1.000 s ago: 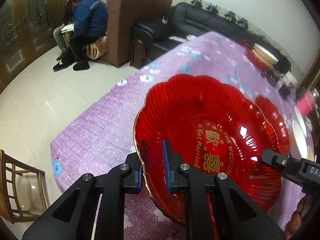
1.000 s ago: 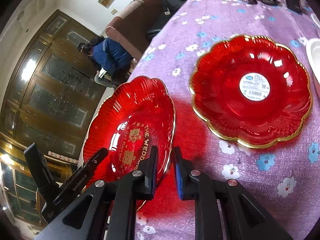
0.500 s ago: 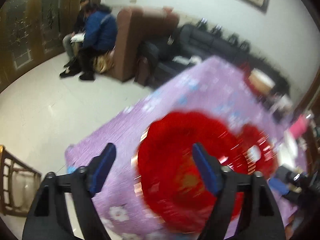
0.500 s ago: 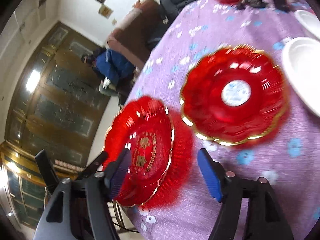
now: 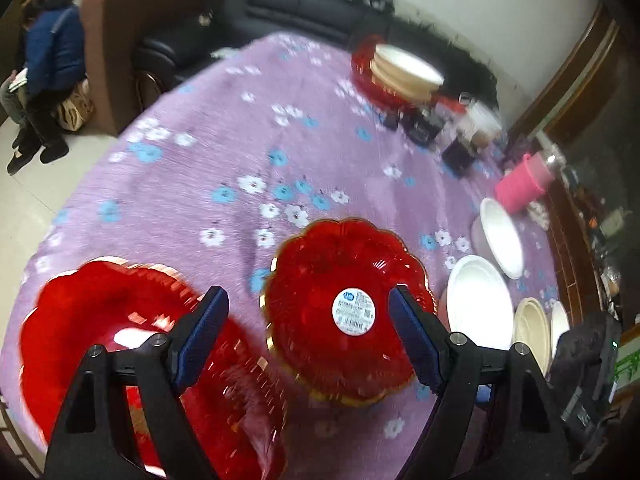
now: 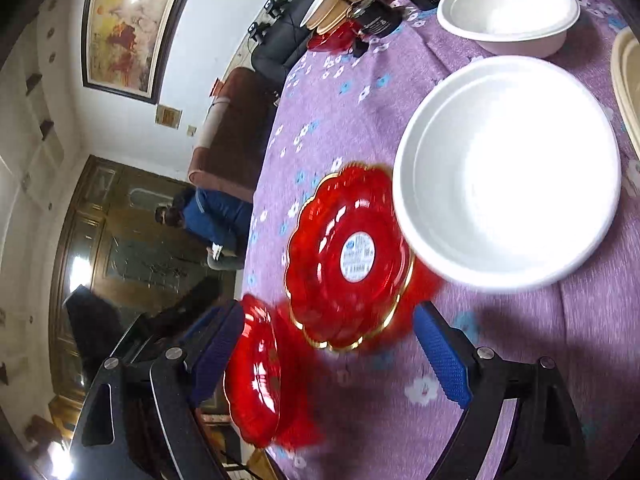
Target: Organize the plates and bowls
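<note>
A red scalloped plate with a white sticker point(image 5: 348, 300) point(image 6: 348, 256) lies on the purple flowered tablecloth point(image 5: 240, 140). A second red plate point(image 5: 112, 352) point(image 6: 256, 380) lies at the table's near-left edge. My left gripper point(image 5: 308, 336) is open and empty, its fingers either side of the sticker plate and above it. My right gripper point(image 6: 328, 356) is open and empty, just short of the same plate. A large white bowl point(image 6: 508, 172) point(image 5: 480, 304) sits right of the red plate.
Another white bowl point(image 6: 508, 8) point(image 5: 502, 240) and cream plates point(image 5: 532, 336) lie to the right. A stack of cream plates on a red one point(image 5: 400, 72), dark boxes point(image 5: 424, 128) and a pink cup point(image 5: 524, 184) stand at the far side. Sofas and a seated person point(image 5: 48, 64) lie beyond.
Both grippers let go of the near red plate, opened wide and swung right toward the sticker plate and the white bowls.
</note>
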`<state>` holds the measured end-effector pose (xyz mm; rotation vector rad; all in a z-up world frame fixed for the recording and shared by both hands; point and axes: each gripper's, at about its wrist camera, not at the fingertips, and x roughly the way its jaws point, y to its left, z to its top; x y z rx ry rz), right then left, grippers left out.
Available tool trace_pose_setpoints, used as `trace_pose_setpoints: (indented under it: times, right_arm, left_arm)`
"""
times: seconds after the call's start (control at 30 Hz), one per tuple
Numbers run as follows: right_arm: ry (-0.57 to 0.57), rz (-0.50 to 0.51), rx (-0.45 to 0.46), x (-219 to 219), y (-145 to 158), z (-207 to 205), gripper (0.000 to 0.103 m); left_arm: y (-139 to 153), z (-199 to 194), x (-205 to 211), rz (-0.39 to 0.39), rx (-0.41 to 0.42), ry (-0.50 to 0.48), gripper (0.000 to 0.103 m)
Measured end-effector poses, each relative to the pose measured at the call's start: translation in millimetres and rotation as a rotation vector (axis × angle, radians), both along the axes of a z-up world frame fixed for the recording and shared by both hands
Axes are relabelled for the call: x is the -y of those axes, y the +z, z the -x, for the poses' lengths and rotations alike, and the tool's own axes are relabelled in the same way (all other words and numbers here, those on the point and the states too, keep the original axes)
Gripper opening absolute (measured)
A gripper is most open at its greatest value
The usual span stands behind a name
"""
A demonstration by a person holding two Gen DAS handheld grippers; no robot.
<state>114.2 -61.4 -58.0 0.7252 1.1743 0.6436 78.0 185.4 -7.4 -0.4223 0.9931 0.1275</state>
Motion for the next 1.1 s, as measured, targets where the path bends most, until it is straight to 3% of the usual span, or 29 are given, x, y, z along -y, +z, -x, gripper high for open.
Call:
trace_pose_setpoints:
  times: [0.1,0.37,0.47,0.5,0.53,0.6,0.67,0.7,0.73,0.77,1.1]
  right_arm:
    - [-0.007,-0.028,-0.028,2,-7,-8,0.088]
    - [0.006,-0.022,-0.036,-6,-17,-22,0.088]
    - [0.007,-0.011,-0.044,-11,-22,-27,0.085]
    - [0.013,-0.008,-0.050,-13,-24,-29,0.083]
    - [0.016,0.004,-0.054,-14,-26,-29,0.077]
    - [0.013,0.046,-0.055,-16,-29,-29,0.062]
    - [0.011,0.072,-0.067,-16,-34,-31,0.036]
    - [0.012,0.078,-0.078,-16,-37,-31,0.028]
    - [0.013,0.091,-0.084,-16,-40,-30,0.018]
    - [0.016,0.098,-0.082,-17,-41,-29,0.014]
    - [0.005,0.126,-0.035,-13,-36,-20,0.014]
  left_arm:
    - [-14,-20,0,-0.009,-0.056,0.024,0.083]
    - [-38,-40,-13,0.060,-0.149,0.032,0.082]
    - [-44,-43,-10,0.036,-0.158,0.010,0.082]
    - [-44,-44,-9,0.013,-0.160,0.005,0.069]
    - [-46,-46,-7,0.006,-0.174,-0.009,0.052]
    - [-52,-48,-5,-0.052,-0.215,-0.009,0.043]
    - [-54,-49,-3,-0.091,-0.225,-0.013,0.035]
    - [-56,-49,-4,-0.100,-0.232,-0.007,0.024]
    - [-56,-49,-6,-0.089,-0.238,-0.005,0.022]
    - [-56,-49,-8,-0.084,-0.237,-0.007,0.021]
    - [-43,-44,-3,-0.079,-0.197,-0.024,0.017]
